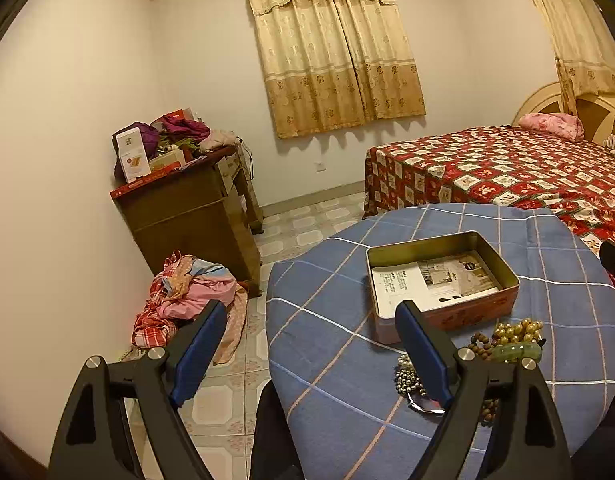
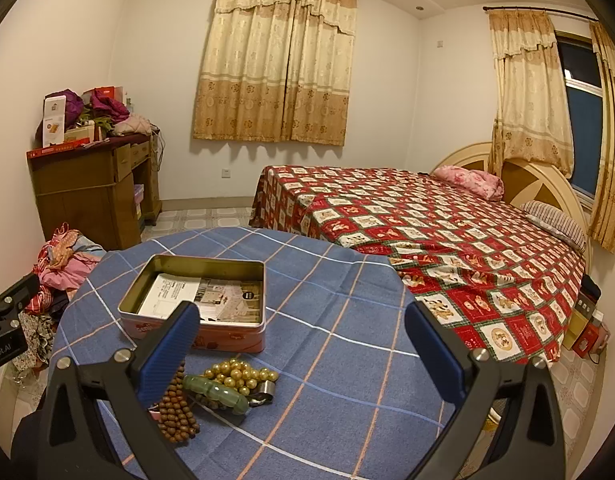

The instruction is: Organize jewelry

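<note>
- The left gripper point(image 1: 313, 354) hovers with its jaws spread wide and nothing between them, at the lower middle of its own view.
- The right gripper point(image 2: 303, 350) is likewise released and empty, over the blue checked tablecloth point(image 2: 339, 320).
- An open tin box point(image 2: 195, 300), lined with printed paper, sits left of centre in the right view.
- The jewelry lies just below the tin in that view: gold pearl beads point(image 2: 237, 372), a green jade bangle point(image 2: 217, 392) and brown wooden beads point(image 2: 177, 416), heaped together.
- Silver-grey beads point(image 1: 407, 376) lie beside the left gripper's right finger.
</note>
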### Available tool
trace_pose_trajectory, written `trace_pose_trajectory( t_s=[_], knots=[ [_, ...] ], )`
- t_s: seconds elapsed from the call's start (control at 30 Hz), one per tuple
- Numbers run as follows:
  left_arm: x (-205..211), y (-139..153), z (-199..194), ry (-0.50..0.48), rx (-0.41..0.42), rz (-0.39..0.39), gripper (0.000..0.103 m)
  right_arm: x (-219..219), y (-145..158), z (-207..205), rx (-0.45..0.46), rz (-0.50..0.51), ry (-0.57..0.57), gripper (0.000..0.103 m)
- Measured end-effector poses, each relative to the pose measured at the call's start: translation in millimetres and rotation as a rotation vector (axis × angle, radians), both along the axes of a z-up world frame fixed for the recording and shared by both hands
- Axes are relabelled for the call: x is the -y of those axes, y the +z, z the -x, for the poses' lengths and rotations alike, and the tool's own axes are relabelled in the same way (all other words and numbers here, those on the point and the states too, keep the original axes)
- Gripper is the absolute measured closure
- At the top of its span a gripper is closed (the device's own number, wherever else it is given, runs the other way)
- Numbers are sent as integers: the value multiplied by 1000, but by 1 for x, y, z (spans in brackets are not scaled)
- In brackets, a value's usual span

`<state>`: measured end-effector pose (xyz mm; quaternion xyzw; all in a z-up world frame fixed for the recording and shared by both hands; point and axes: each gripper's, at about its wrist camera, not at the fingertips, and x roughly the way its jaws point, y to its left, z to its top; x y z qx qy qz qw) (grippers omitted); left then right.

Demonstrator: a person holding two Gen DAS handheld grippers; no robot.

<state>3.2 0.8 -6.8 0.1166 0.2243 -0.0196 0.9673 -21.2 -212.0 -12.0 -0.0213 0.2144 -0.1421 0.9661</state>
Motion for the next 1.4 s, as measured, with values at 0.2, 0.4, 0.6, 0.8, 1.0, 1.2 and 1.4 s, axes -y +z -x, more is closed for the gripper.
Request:
trace_pose_trajectory(
  t_s=[0.2,0.4,0.6,0.8,1.0,1.2,1.4],
  knots=[
    [-1,0,0,0,4,1,17,1,1,1,2,-1,1,0],
    [-1,1,-1,2,7,0,17,0,0,0,1,-1,1,0],
    [-1,2,-1,4,9,1,17,2,-2,1,3,1,-1,0],
    [-1,2,0,4,9,-2,17,2,-1,1,4,2,0,0],
    [-3,3,-1,5,6,-1,17,0,-1,0,3,-2,0,0],
    [-3,3,-1,4,7,-3,17,5,2,2,4,-2,-1,0],
    [-4,2,-2,10,5,-3,17,5,1,2,4,-2,-1,0]
  ],
)
